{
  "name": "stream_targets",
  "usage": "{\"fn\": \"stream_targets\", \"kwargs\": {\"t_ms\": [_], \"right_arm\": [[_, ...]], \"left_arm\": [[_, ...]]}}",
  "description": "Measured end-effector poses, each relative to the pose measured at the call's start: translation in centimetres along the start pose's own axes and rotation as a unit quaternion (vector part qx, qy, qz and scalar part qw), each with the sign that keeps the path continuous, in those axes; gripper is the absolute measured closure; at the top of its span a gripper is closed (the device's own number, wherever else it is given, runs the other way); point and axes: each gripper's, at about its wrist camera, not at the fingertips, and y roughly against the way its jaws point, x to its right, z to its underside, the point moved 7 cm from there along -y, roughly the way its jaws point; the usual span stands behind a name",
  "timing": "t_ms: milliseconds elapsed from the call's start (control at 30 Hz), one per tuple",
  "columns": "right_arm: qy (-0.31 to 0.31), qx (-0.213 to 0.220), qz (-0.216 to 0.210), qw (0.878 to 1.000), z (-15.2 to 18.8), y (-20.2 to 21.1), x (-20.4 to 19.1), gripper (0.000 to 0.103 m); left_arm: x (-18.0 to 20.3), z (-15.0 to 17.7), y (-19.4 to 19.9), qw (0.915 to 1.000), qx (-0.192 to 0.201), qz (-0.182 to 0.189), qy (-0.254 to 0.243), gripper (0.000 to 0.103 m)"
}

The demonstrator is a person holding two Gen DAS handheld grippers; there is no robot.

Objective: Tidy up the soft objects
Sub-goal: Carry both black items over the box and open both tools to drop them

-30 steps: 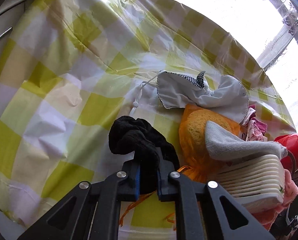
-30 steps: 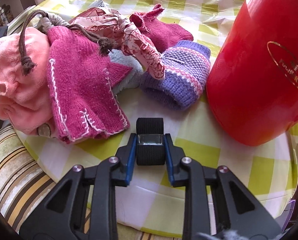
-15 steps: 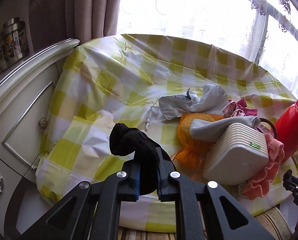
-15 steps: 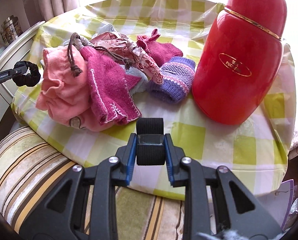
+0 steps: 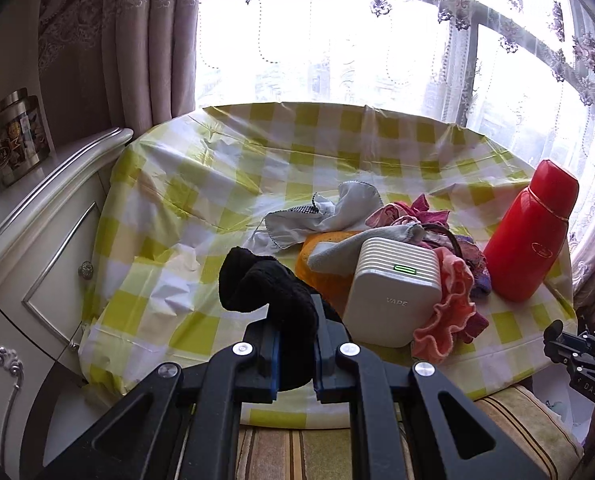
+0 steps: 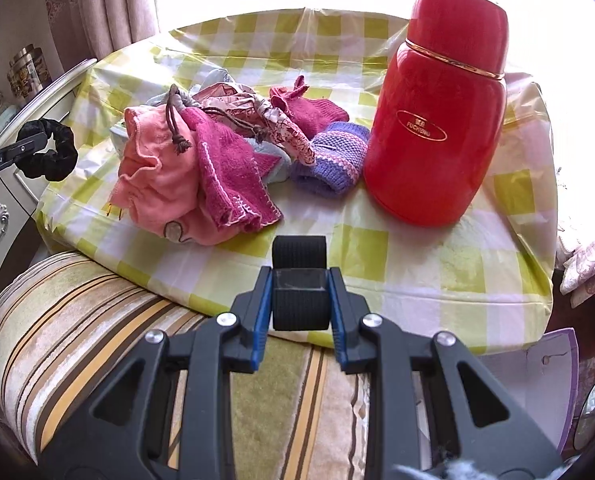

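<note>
My left gripper (image 5: 295, 344) is shut on a black fuzzy scrunchie (image 5: 265, 284), held up in front of the table; the scrunchie also shows in the right wrist view (image 6: 51, 154). My right gripper (image 6: 299, 288) is shut on a black ribbed elastic band roll (image 6: 299, 268), held above the table's near edge. A heap of soft things lies on the yellow checked tablecloth (image 6: 417, 256): a pink cloth (image 6: 157, 184), a magenta knit glove (image 6: 229, 172), a purple striped knit cuff (image 6: 333, 160), a patterned drawstring pouch (image 6: 257, 112), a white cloth (image 5: 337, 212) and an orange piece (image 5: 325, 260).
A red thermos (image 6: 437, 108) stands at the table's right. A white ribbed VAPE device (image 5: 389, 292) stands among the soft things. A striped cushion (image 6: 77, 320) lies below the table's near edge. A white cabinet (image 5: 37, 260) with tins (image 5: 17, 136) is on the left.
Both grippers have pulled back and up from the table, so more of it and the window show. Each still holds its black item.
</note>
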Motion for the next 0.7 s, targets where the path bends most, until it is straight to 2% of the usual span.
{"fn": "stream_targets", "kwargs": {"t_ms": [100, 167, 300, 433, 700], "right_arm": [[-0.012, 0.002, 0.016, 1.0, 0.5, 1.2, 1.0, 0.073], [-0.023, 0.002, 0.031, 0.999, 1.0, 2.0, 2.0, 0.073], [-0.049, 0.001, 0.068, 0.996, 2.2, 3.8, 4.5, 0.073], [-0.08, -0.002, 0.108, 0.991, 3.7, 5.7, 7.4, 0.073], [-0.142, 0.001, 0.164, 0.976, 7.1, 9.3, 13.2, 0.072]], "left_arm": [[2.5, 0.1, 1.2, 0.9993, 0.001, 0.036, -0.01, 0.091], [4.8, 0.2, 2.1, 0.9969, -0.004, 0.077, -0.016, 0.091], [10.4, 0.9, 3.1, 0.9843, -0.025, 0.173, -0.027, 0.091], [16.3, 2.4, 3.6, 0.9596, -0.068, 0.271, -0.027, 0.091], [26.7, 6.2, 5.5, 0.9155, -0.124, 0.374, -0.08, 0.091]]}}
